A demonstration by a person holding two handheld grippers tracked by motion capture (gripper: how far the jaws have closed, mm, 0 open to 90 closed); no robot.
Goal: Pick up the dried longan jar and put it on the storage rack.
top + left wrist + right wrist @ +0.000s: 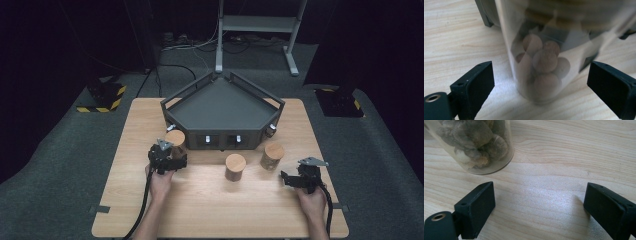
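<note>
Left gripper: jaws stood wide, one each side of a clear jar of brown balls, not yet touching it.
Jar place: upright on the wooden table, just before the dark tray.
Right gripper: spread apart, empty, near another jar.
Judged step: centre, then squeeze the glass evenly, low and level.

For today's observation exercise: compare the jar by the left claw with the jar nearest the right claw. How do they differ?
The left jar holds smooth round brown balls; the right jar holds rough, irregular greyish lumps. The left jar stands between the open left claw jaws; the right jar lies ahead and to one side of the open right claw. Both are clear, upright, on the table.
</note>
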